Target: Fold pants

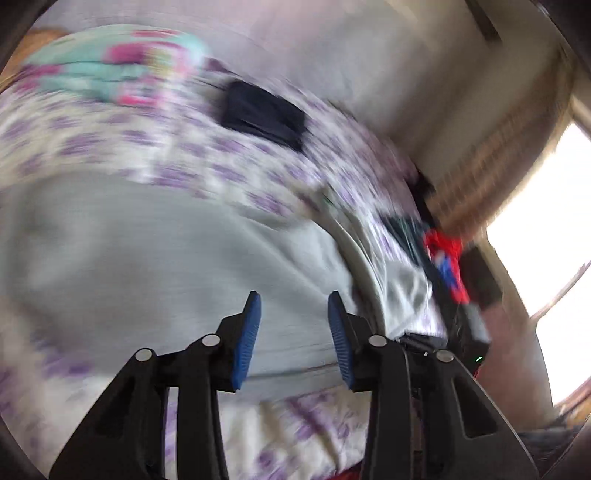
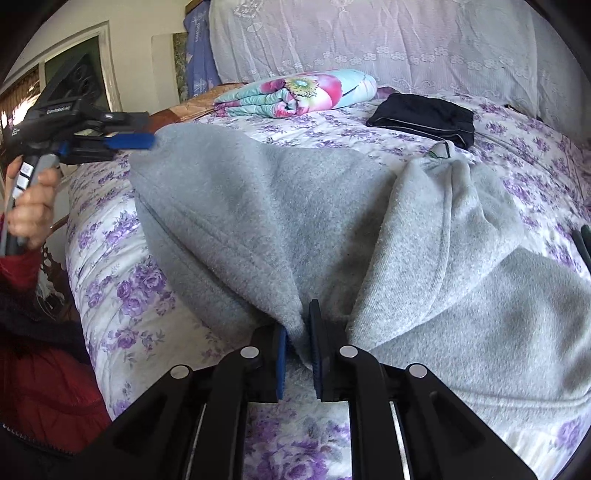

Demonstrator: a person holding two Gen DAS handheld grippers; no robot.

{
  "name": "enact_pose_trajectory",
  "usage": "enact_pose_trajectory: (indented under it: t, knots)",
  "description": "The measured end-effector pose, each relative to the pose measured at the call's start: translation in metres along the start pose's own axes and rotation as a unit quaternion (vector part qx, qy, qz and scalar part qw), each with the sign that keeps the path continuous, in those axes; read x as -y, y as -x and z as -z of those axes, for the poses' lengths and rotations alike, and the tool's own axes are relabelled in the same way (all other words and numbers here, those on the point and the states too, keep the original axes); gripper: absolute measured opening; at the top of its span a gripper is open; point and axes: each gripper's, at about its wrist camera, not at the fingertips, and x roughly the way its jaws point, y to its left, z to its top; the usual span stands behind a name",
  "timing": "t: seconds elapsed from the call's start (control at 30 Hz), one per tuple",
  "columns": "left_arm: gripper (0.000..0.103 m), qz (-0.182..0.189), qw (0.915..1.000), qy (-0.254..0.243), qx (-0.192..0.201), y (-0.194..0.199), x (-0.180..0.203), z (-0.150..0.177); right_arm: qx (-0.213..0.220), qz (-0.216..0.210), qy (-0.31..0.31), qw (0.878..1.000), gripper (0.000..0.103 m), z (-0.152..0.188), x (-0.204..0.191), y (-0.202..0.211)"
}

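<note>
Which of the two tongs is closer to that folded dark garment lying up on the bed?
Neither clearly. The folded dark garment lies far up the bed; the right tongs pinch the grey pants at the near edge, and the left tongs hang open off the bed's other side, beside the pants.

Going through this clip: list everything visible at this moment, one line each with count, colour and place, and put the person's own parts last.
grey pants: one, light grey fleece, bunched across the middle of the bed, a fold pinched at the near edge.
bedspread: one, white with purple flowers, covering the bed.
folded blanket: one, turquoise with pink flowers, at the far side of the bed.
dark garment: one, navy or black, folded, far right of the blanket.
lace cover: one, pale lilac, upright behind the bed.
left gripper: black with blue pads, open, nothing between them, above the pants.
right gripper: black, blue pads, shut on the pants.
hand: one, red sleeve, holding the left gripper's handle.
</note>
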Motion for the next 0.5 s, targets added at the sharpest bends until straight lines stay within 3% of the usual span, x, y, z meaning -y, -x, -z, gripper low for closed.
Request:
enact_pose_trajectory:
  t: [0.13, 0.2, 0.23, 0.27, 0.37, 0.43, 0.5]
  knots:
    - [0.041, -0.024, 0.9979, -0.014, -0.059, -0.059, 0.004, 0.015, 0.003, -0.012, -0.009, 1.0, 0.02, -0.001, 0.004, 0.007]
    - [0.041, -0.037, 0.9973, -0.027, -0.057, -0.066, -0.002, 0.027, 0.02, -0.026, -0.018, 0.999, 0.035, -0.005, 0.007, 0.022]
    - [0.041, -0.032, 0.9979, -0.032, -0.047, -0.064, -0.006, 0.034, 0.037, -0.018, -0.02, 0.999, 0.048, -0.01, 0.007, 0.033]
    - [0.041, -0.028, 0.9982, -0.037, -0.039, -0.062, -0.008, 0.037, 0.065, 0.005, -0.02, 0.998, 0.062, -0.02, 0.008, 0.046]
    - [0.041, -0.022, 0.998, -0.056, -0.019, -0.061, -0.009, 0.046, 0.114, 0.076, -0.025, 0.99, 0.087, -0.054, 0.012, 0.061]
    - [0.043, -0.016, 0.9982, -0.056, -0.012, -0.06, -0.01, 0.047, 0.12, 0.153, -0.055, 0.979, 0.096, -0.088, 0.026, 0.047]
    - [0.043, -0.01, 0.9983, -0.057, -0.006, -0.056, -0.01, 0.049, 0.101, 0.191, -0.069, 0.974, 0.096, -0.116, 0.037, 0.02]
